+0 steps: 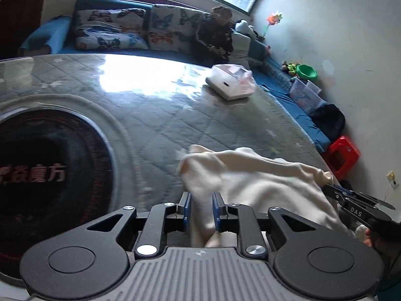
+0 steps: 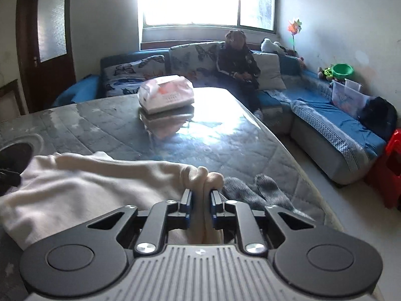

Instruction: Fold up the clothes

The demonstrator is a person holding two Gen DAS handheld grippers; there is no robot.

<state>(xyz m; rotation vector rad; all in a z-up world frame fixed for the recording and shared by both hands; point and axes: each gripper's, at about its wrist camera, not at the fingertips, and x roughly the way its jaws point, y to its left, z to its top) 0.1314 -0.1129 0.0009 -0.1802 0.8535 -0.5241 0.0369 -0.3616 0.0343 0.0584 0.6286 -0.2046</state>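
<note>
My left gripper has cream fabric between its blue pads, jaws closed down on a fold of the cream garment. My right gripper is the same deal: jaws pinched together on a bunched edge of the garment, w/ a knob of cloth poking up just past the tips.

Key relation: garment is stretched btwn my two grippers, long axis running left-right across the near edge of the quilted table top. From the left wrist the cloth goes off to the right, ending at my right gripper; from the right wrist it spreads away to the left. So both hands are already on it, one per end, neither nearer. Body of the garment sags onto the table, part looks lifted, blurry so can't tell how much. Judgement: next fold prob. needs the held edge carried fwd or across, both ends moving together so the cloth stays level.

Grey knit item, socks maybe, lies on the table touching the garment's right end, just beside my right jaws. Could snag.

Containers: tissue pack sits far side of table, well apart from the cloth. Clear plastic bin on the blue sofa, contents unclear. Green bowl behind it, can't see inside.
</note>
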